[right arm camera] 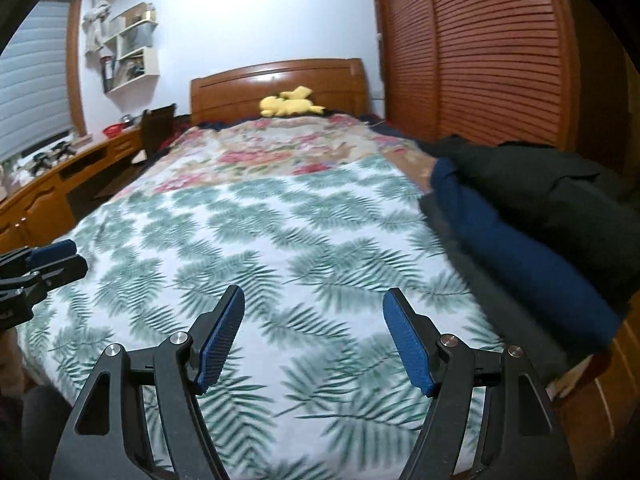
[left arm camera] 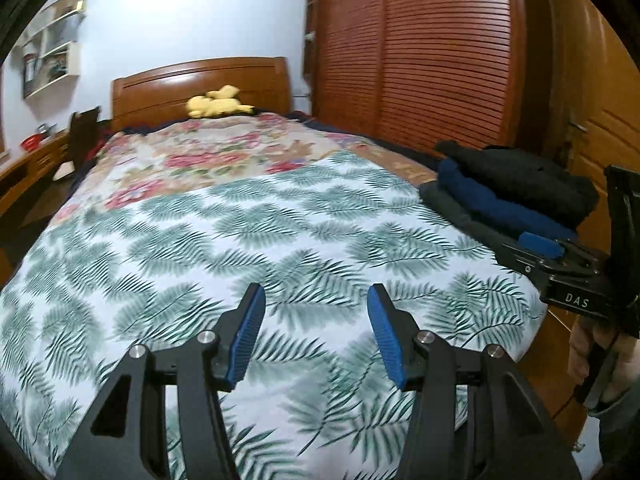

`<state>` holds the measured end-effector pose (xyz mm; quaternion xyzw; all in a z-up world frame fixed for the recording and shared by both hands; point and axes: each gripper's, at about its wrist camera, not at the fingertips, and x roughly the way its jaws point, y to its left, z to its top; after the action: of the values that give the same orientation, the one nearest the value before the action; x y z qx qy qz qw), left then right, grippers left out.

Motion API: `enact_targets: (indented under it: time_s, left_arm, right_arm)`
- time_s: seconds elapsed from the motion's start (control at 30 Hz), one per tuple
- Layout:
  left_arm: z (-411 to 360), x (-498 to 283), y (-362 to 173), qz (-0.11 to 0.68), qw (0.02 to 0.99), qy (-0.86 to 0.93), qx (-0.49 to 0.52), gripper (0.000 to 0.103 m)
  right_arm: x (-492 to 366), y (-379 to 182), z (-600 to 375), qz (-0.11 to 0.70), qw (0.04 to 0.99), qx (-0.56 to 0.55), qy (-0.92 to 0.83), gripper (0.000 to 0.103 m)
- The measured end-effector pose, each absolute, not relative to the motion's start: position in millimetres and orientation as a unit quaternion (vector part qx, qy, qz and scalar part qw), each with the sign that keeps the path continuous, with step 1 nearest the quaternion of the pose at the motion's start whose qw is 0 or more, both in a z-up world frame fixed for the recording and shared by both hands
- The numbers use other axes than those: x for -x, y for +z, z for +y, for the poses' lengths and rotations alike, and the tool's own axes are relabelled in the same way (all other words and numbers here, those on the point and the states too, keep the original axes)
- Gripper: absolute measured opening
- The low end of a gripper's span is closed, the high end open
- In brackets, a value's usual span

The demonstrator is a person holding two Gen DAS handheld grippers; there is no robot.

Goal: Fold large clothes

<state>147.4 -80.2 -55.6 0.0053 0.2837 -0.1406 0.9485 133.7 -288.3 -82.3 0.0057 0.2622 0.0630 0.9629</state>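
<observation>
clothes pile (right arm camera: 532, 216) at bed's right edge: cut off by the frame's dark rim in right wrist view, motion-blurred along its near side; garment types not readable. in left wrist view the right gripper (left arm camera: 538, 245) hides the pile's near end.
right gripper in left view: only one blue pad seen, body cropped at the frame edge; hand (left arm camera: 600, 360) under it partly cut off.
left gripper (right arm camera: 56, 258) in right view: fingertips only, rest out of frame.
shelf (right arm camera: 132, 48) contents too small to identify.
desk (right arm camera: 48, 196) items blurred.
yellow toy (left arm camera: 218, 102): shape unclear.
leaf sheet (right arm camera: 280, 240) soft with blur toward the near edge.
</observation>
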Motion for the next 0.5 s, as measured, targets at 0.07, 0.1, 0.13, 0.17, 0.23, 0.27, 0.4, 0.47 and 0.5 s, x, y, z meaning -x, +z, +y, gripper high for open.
enact_targets:
  time_s: [0.07, 0.1, 0.13, 0.17, 0.23, 0.27, 0.4, 0.47, 0.5]
  left_arm:
    - [-66.4, -136.7, -56.2, 0.283, 0.951, -0.122, 0.0, 0.052]
    - [-60.4, -132.3, -56.3, 0.282, 0.952, -0.114, 0.003, 0.052]
    - [-54.6, -127.7, -56.6, 0.282, 0.953, -0.108, 0.006, 0.052]
    - [-47.4, -121.1, -55.5, 0.281, 0.954, -0.101, 0.011, 0.052]
    - [-38.1, -110.8, -52.3, 0.277, 0.957, -0.088, 0.012, 0.052]
    - [-33.3, -104.3, -49.9, 0.271, 0.959, -0.079, 0.009, 0.052]
    - [-17.8, -83.2, -39.2, 0.256, 0.965, -0.056, 0.011, 0.052]
    - [-9.8, -71.3, -31.9, 0.245, 0.969, -0.044, 0.011, 0.052]
    - [-6.8, -67.2, -28.7, 0.24, 0.97, -0.04, 0.011, 0.052]
  right_arm:
    - [-128.4, -84.2, -275.3, 0.262, 0.962, -0.009, 0.078, 0.073]
    - [-127.3, -84.3, -270.5, 0.261, 0.962, -0.009, 0.083, 0.073]
    - [-123.4, -84.4, -262.7, 0.261, 0.961, -0.009, 0.09, 0.074]
    - [-121.0, -84.4, -257.3, 0.26, 0.961, -0.009, 0.096, 0.074]
    - [-115.4, -83.7, -245.2, 0.259, 0.96, -0.007, 0.107, 0.073]
    - [-110.4, -81.7, -237.9, 0.257, 0.96, -0.008, 0.114, 0.073]
    - [-97.6, -71.5, -217.4, 0.246, 0.96, -0.009, 0.135, 0.074]
    - [-89.2, -63.0, -206.8, 0.238, 0.959, -0.01, 0.15, 0.074]
    - [-87.2, -60.7, -203.1, 0.236, 0.959, -0.01, 0.154, 0.074]
